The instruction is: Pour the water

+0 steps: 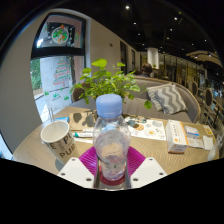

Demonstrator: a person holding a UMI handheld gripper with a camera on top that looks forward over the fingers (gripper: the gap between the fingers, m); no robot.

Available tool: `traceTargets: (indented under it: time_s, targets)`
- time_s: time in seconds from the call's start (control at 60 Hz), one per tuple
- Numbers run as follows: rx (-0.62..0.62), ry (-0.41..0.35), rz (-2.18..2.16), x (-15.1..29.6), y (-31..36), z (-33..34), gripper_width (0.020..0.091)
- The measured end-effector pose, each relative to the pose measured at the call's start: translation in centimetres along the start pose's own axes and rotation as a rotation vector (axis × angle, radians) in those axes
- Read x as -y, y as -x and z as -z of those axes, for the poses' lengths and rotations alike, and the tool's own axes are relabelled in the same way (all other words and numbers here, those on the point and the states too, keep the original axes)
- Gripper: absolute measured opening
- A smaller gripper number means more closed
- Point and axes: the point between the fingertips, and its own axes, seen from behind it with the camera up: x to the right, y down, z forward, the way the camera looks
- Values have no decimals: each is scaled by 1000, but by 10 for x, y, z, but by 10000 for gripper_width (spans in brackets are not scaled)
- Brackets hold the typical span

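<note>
Gripper view: a clear plastic water bottle (111,135) with a pale blue cap stands upright between the two fingers of the hand-held gripper (112,172); the magenta pads (91,160) lie against its lower body on both sides, so the fingers are closed onto the bottle and holding it; whether its base rests on the desk (30,150) cannot be told, since the fingers hide it. The bottle is transparent with a ribbed wall; its water level cannot be read. To the left of the bottle, near it but apart, a white mug (58,138) with a dark printed band sits on the round wooden desk, mouth up. Just beyond the bottle stands a potted plant (106,80) with broad green leaves; its pot is hidden behind the cap. To the right of the bottle printed cards and leaflets (150,128) lie flat; farther right is a white box (176,135). Beyond the desk: a striped cushion (166,97) on a seat, a wall with a framed poster (59,35) and a lower poster (55,76); ceiling spotlights over a dim room on the right.
</note>
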Motion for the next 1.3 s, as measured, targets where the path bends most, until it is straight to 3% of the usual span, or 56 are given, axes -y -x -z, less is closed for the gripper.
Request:
traceTargets:
  time_s: [0.15, 0.25, 0.4, 0.7, 0.9, 1.3]
  targets:
    - [-2, -16, -3, -1, 0, 1, 452]
    - [-9, 37, -11, -8, -2, 1, 532]
    - [-52, 139, -34, -22, -6, 23, 864]
    - [-178, 208, -90, -7, 21, 159, 855]
    - [-220, 206, -125, -9, 65, 247, 854]
    - [-314, 218, -147, -33, 85, 317, 852]
